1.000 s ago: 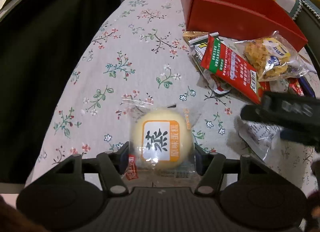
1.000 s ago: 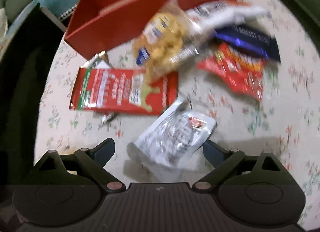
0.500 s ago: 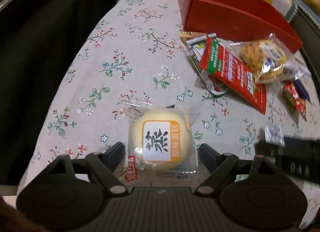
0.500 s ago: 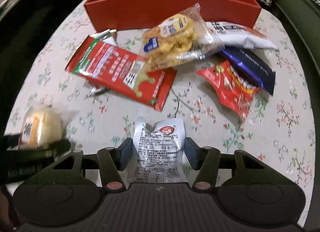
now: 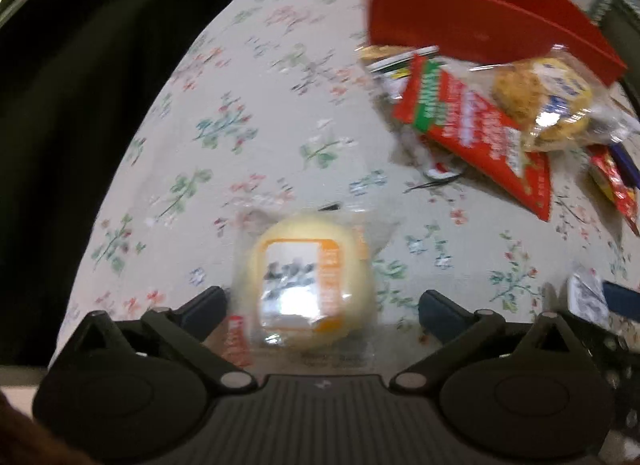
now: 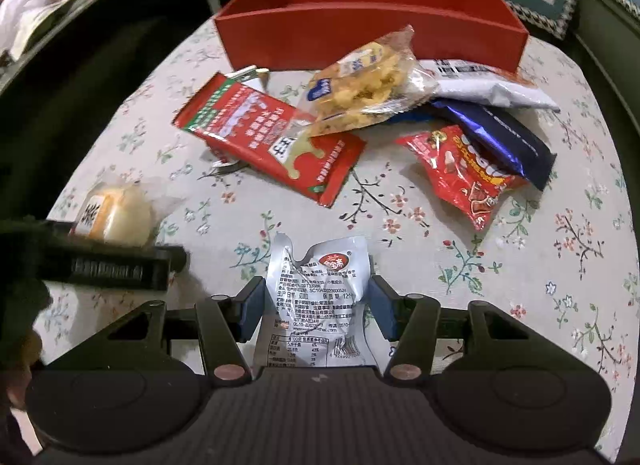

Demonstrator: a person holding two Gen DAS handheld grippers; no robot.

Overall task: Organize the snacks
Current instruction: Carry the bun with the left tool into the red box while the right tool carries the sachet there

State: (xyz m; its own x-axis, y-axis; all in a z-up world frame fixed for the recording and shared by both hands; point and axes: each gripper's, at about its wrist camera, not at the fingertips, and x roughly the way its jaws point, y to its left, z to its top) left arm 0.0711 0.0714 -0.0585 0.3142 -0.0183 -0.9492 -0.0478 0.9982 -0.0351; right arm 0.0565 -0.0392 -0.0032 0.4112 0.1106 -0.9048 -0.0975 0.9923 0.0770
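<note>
A round yellow cake in a clear wrapper lies on the flowered tablecloth between the fingers of my left gripper, which stands open wide; its pads do not press the cake. My right gripper is shut on a flat silver snack packet, with both blue pads against the packet's sides. The red box stands open-topped at the far end of the table. From the right wrist view, the left gripper and the cake show at the left.
In front of the red box lies a pile: a long red packet, a clear bag of cookies, a white packet, a dark blue packet and a small red packet. The table drops off into dark at the left.
The left jaws have opened away from the cake, which stays on the cloth. The right jaws have shut on the silver packet, and that gripper has rolled to face the box squarely.
</note>
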